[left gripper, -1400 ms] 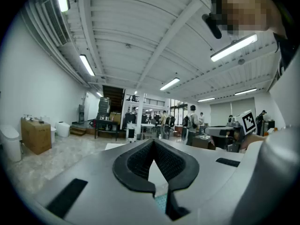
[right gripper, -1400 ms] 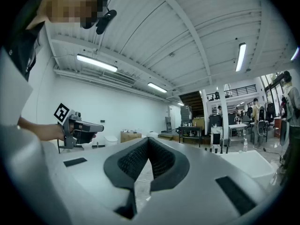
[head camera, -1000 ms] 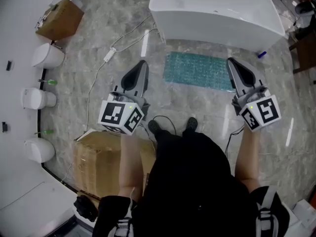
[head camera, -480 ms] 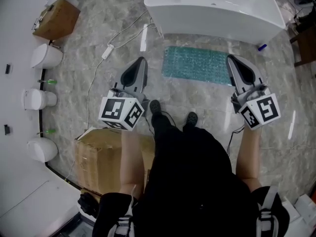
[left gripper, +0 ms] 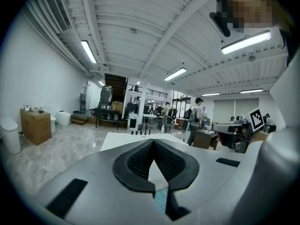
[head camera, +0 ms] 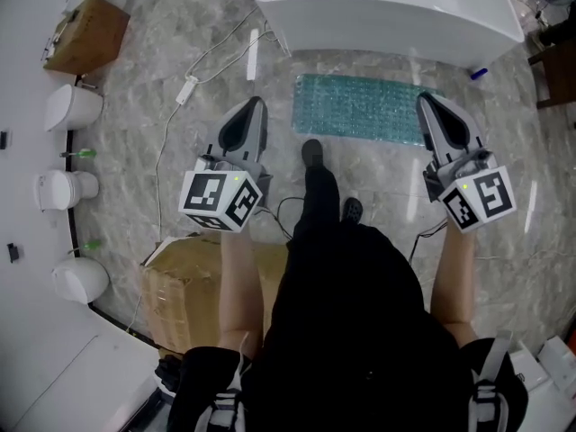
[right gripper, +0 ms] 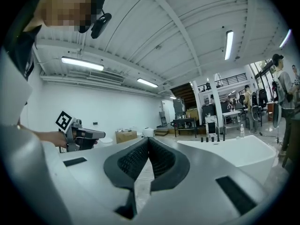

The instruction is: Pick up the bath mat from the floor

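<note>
A teal bath mat (head camera: 362, 108) lies flat on the marble floor just in front of a white bathtub (head camera: 387, 12). My left gripper (head camera: 252, 106) hangs above the floor left of the mat, jaws shut and empty; a sliver of the teal mat (left gripper: 161, 199) shows below its tips in the left gripper view. My right gripper (head camera: 428, 103) hovers over the mat's right end, also shut with nothing held. The person's foot (head camera: 312, 153) steps forward near the mat's near edge.
A cardboard box (head camera: 193, 291) stands on the floor at lower left, another box (head camera: 83, 34) at upper left. White toilets (head camera: 67, 108) line the left wall. A white cable with an adapter (head camera: 186, 90) runs across the floor left of the tub.
The person has stepped toward the tub; one foot swung forward to the mat's edge. Both grippers came closer to the mat, staying shut.
</note>
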A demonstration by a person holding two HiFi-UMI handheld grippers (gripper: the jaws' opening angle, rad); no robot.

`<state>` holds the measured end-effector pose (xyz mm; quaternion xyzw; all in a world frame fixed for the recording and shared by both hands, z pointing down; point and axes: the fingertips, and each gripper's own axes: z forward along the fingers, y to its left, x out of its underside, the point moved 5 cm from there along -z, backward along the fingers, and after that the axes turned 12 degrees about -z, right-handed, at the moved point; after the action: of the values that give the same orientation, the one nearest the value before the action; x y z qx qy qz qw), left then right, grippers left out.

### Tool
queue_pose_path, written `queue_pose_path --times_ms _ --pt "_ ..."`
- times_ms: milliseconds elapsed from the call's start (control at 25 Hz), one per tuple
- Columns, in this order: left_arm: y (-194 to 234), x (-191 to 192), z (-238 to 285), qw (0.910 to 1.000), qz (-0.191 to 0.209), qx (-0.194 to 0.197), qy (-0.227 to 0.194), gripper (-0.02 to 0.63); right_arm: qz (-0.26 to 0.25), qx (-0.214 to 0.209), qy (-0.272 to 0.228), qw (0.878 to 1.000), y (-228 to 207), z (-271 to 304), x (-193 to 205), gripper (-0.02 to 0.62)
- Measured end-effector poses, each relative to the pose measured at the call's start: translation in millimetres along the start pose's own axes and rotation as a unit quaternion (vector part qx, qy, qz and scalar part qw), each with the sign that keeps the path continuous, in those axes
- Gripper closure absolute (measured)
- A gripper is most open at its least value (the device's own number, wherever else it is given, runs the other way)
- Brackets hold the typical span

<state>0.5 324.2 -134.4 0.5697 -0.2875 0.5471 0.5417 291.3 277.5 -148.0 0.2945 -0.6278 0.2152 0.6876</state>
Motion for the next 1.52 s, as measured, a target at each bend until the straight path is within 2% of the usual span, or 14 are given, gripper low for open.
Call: queue_pose_path --times_ms 240,400,560,680,800,920,1160,1280,1400,1520 --pt "67 -8 62 0.9992 -0.034 0.015 0.014 0.597 -0.003 0.011 0.03 0.999 -18 79 5 0.581" --pt "112 -15 100 0.998 -0.042 0.031 0.035 0.597 0.003 0.019 0.038 0.999 -19 137 5 0.581" --pt "156 -11 134 0.9963 -0.039 0.049 0.06 0.597 0.01 0.043 0.047 0.998 -18 183 17 0.581" --pt "184 5 165 0.9939 -0.021 0.065 0.087 0.597 0.017 0.058 0.073 0.995 -19 210 40 0.581" --pt "201 32 198 0.989 -0.005 0.082 0.123 0.597 0.027 0.069 0.102 0.992 -23 229 66 0.581" --pt "220 59 218 0.9858 -0.009 0.082 0.146 0.597 0.047 0.074 0.117 0.989 -23 247 96 0.581" --pt "246 141 256 0.9773 -0.07 0.076 0.185 0.597 0.067 0.062 0.146 0.985 -32 289 173 0.581" --pt "264 189 279 0.9754 -0.065 0.069 0.199 0.597 0.076 0.052 0.152 0.984 -34 314 222 0.581" --pt "279 246 298 0.9669 -0.093 0.064 0.229 0.597 0.086 0.031 0.153 0.984 -30 331 278 0.581" --pt "298 307 321 0.9641 -0.09 0.061 0.242 0.597 0.091 0.015 0.165 0.982 -27 352 345 0.581"
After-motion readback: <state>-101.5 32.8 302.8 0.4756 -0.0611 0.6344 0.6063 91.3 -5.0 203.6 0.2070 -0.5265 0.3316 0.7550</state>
